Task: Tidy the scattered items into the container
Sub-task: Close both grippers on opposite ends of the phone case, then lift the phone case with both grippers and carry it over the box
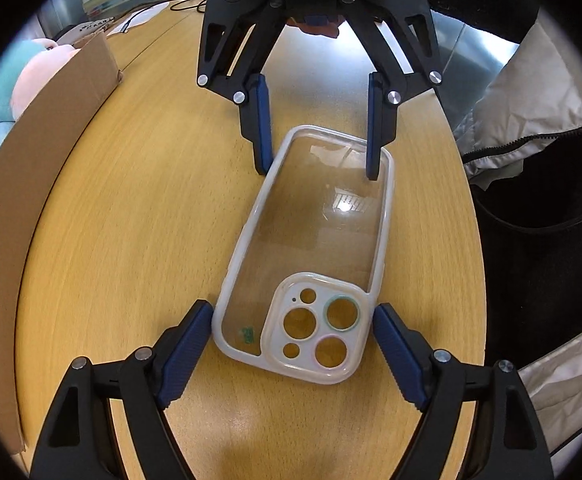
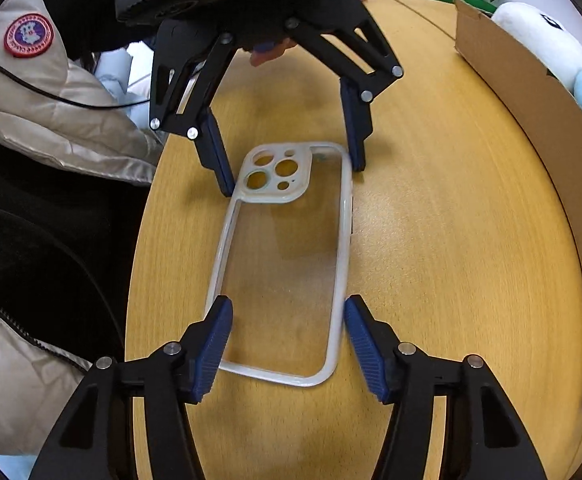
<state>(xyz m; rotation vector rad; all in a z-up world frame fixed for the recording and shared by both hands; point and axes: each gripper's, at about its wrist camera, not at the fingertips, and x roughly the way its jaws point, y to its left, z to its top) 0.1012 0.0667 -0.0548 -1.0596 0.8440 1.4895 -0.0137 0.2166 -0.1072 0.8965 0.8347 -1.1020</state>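
Both grippers, left gripper (image 1: 293, 354) and right gripper (image 2: 289, 342), straddle the clear plastic phone case (image 1: 307, 248) with open fingers; uneven closing could skid it across the wooden desk (image 1: 139, 208).

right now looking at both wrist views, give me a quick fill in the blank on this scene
1. The clear phone case lies flat on the ____ table.
2. The left gripper straddles the case's ____ end.
3. The right gripper straddles the opposite, plain end, its jaws ____.
4. The cardboard box holds ____ toys.

Missing: wooden; camera-cutout; open; plush
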